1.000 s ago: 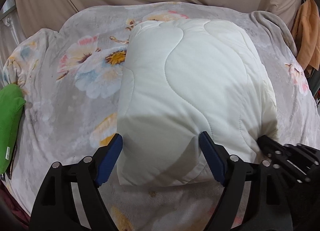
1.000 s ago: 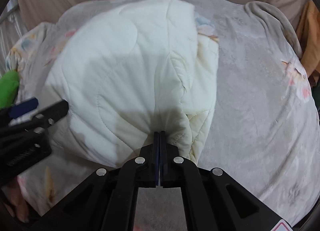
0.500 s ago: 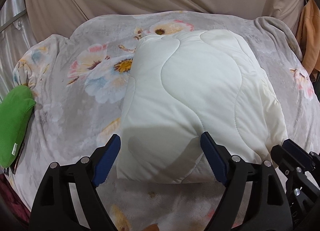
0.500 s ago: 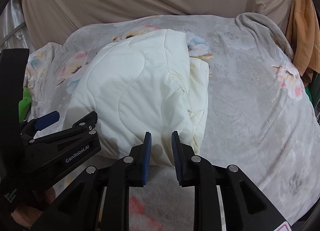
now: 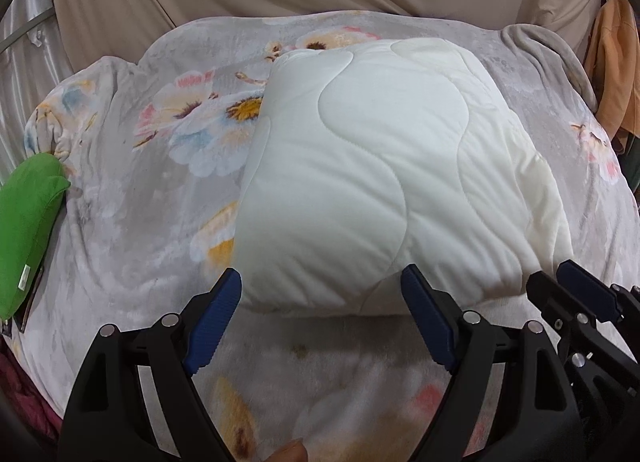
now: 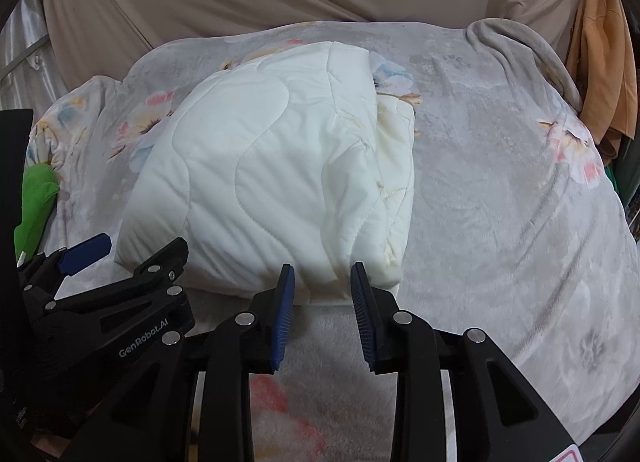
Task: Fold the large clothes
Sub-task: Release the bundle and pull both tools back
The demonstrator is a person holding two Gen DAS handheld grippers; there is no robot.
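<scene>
The white quilted garment (image 6: 272, 181) lies folded in a thick bundle on the flowered blanket (image 6: 500, 201), the left gripper (image 5: 320, 314) standing wide and empty, the right gripper (image 6: 322, 302) opening clear of it, so release seems the step, and tidying probably next

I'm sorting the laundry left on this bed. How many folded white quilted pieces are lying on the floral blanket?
1. The folded white quilted piece lies mid-bed on the floral blanket, just beyond both hand-held grippers. Its layered right edge shows several folds, and anything tucked inside stays hidden.
</scene>
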